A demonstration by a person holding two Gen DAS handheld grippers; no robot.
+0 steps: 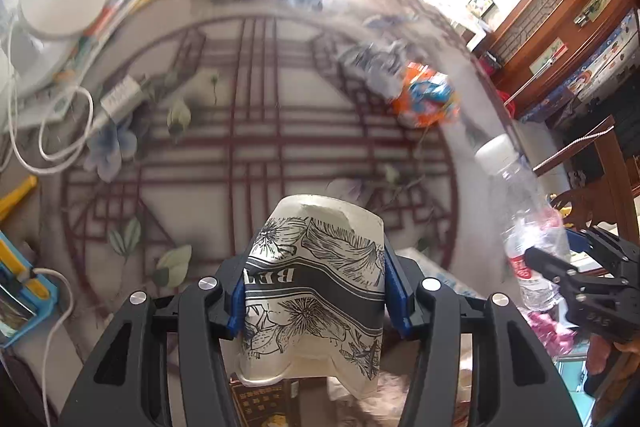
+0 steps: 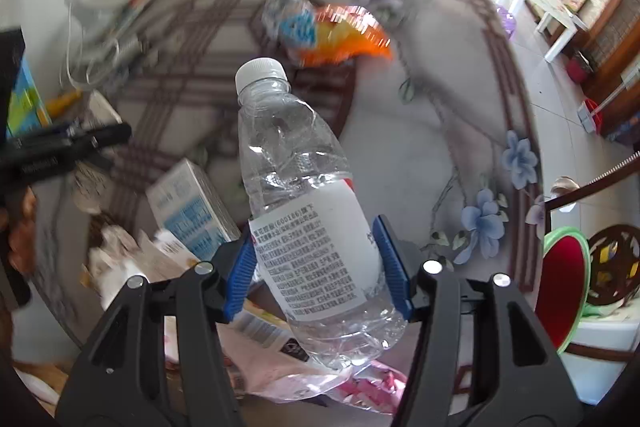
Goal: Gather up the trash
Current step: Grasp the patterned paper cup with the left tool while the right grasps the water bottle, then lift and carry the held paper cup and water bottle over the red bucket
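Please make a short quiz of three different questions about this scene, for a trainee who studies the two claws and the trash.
1. True or false: the left claw is shut on a paper cup.
2. What does the right claw grip?
A. a milk carton
B. a clear plastic bottle
C. an orange wrapper
3. Fill in the missing word: the bottle's cap is ____ in colour.

Key
1. True. The blue pads press both sides of the cup, which is dented.
2. B. The pads press the bottle at its white label; the orange wrapper lies apart on the table.
3. White.
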